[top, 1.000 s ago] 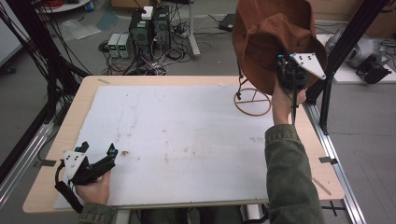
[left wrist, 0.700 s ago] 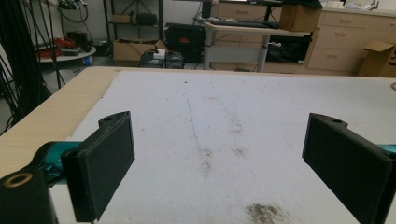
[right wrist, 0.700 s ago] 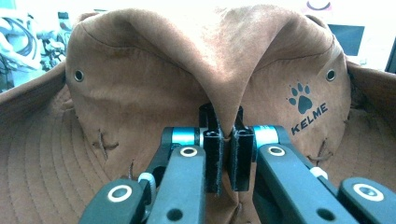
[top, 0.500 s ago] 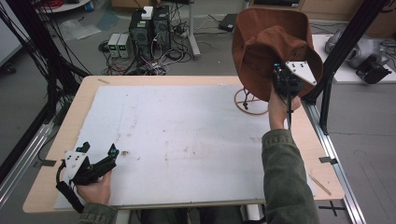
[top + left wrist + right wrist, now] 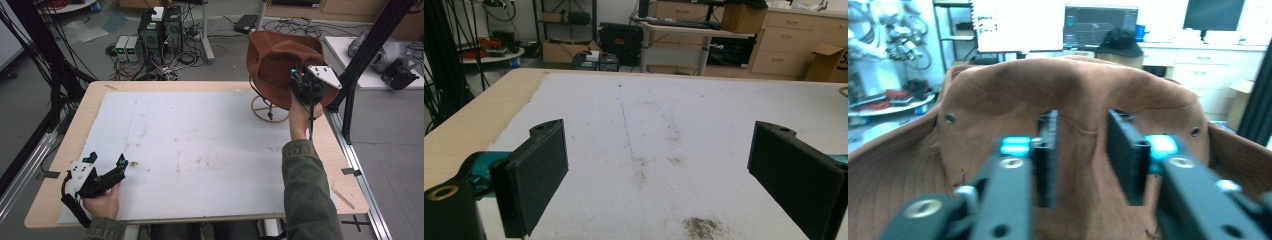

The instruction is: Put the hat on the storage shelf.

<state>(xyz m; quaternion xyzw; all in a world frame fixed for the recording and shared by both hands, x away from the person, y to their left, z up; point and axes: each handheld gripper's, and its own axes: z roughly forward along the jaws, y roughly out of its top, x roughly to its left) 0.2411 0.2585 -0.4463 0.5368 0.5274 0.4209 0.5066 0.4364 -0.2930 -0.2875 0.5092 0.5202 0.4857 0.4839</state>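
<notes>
- High view: a brown hat (image 5: 280,62) with a wide floppy brim hangs over a stand with a wooden ring base (image 5: 267,109) at the far right corner of the table (image 5: 65,150). Its crown is soft and creased, and its hollow underside faces the camera. The right gripper (image 5: 300,82) is raised against the hat's near side; its jaws have just been opening. The left gripper (image 5: 107,167) rests low on the white mat (image 5: 200,145) near the front left corner, well apart from the hat.
- Left gripper view: the two black jaws stand wide apart with nothing between them, over the stained mat.
- Right gripper view: the jaws stand parted in front of the hat's crown, a gap between the pads. The fabric looks like rust-brown suede, with a stitched seam and small metal eyelets on each side. I cannot tell whether the pads touch it.
</notes>
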